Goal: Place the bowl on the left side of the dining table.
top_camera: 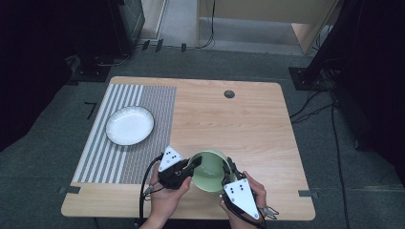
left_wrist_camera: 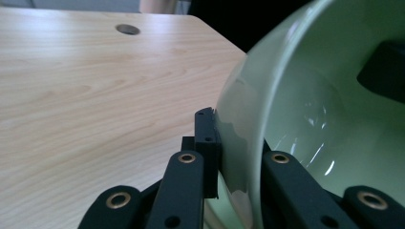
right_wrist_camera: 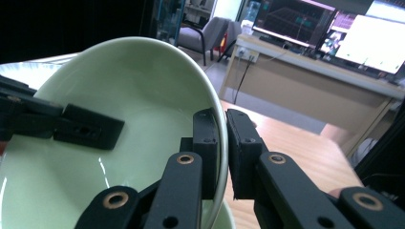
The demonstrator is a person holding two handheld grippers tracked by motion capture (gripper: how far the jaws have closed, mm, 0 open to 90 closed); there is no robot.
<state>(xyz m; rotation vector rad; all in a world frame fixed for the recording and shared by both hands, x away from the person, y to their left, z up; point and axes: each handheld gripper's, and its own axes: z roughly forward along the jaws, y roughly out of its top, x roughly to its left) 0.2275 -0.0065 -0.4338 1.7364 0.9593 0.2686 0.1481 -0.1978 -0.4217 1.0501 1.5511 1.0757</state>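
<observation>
A pale green glazed ceramic bowl (top_camera: 208, 171) is held near the front edge of the light wooden table (top_camera: 248, 124), tipped on its side, between the two hand-held grippers. The left gripper (top_camera: 187, 168) is pinched on the bowl's rim, one jaw outside the wall and one inside, as is seen in the left gripper view (left_wrist_camera: 239, 157). The right gripper (top_camera: 226, 172) is pinched on the opposite rim, the thin wall being clamped between its pads (right_wrist_camera: 219, 152).

The step in hand is judged to be a two-handed carry of the bowl, perhaps towards the grey striped placemat (top_camera: 129, 157), where a white fluted ceramic plate (top_camera: 130, 125) is lying. For this to be done well, both grips should be kept firm, since glazed ceramic is likely to slip. The two grippers should be moved together, so that the rim is neither twisted nor pulled apart. The bowl should be levelled before it is lowered, and it should be released only once it is resting flat.
</observation>
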